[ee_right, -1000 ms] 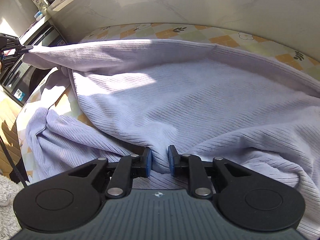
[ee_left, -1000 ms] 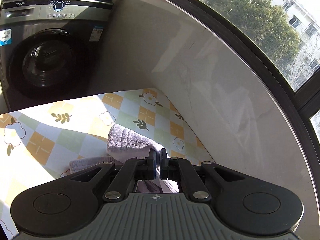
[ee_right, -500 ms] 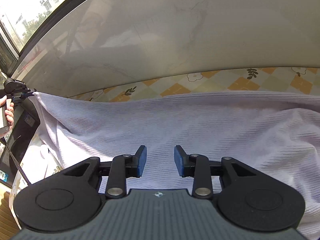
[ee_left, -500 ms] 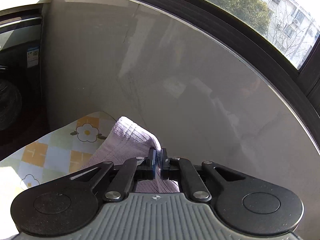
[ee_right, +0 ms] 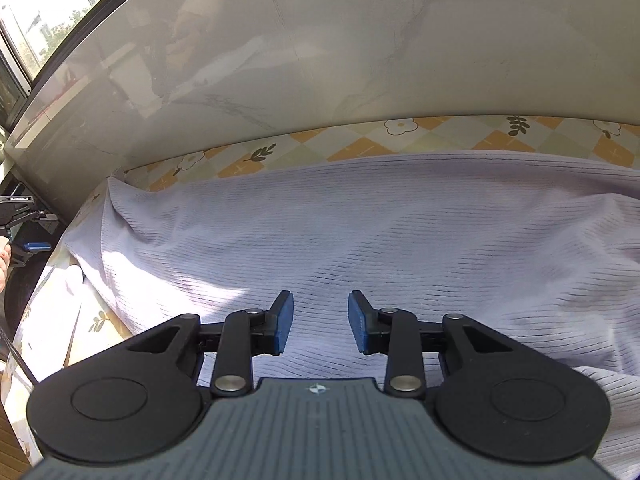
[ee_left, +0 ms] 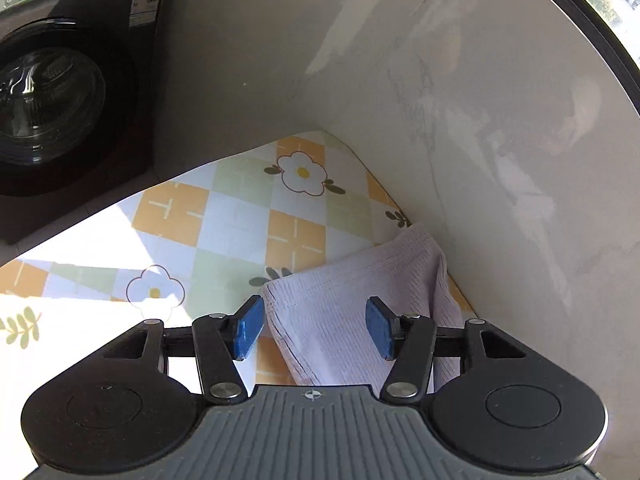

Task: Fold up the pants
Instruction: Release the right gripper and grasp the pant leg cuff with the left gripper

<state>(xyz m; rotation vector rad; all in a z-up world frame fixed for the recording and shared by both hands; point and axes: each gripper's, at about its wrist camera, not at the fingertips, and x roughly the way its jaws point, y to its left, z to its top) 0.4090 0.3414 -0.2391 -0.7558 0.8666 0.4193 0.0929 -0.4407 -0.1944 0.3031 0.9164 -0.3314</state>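
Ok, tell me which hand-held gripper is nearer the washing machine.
Left. The left hand-held gripper, jaws opening over the pants end, has the washing machine just beyond the table corner; the right hand-held gripper is over mid-pants.

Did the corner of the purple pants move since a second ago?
Yes. The pants corner came down onto the flowered tablecloth beside the wall, out from between the left tongs, which are opening.

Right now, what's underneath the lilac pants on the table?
The pants lie on a checked, flowered tablecloth, which shows along the wall and at the left end. Anything else beneath the fabric is covered from view.
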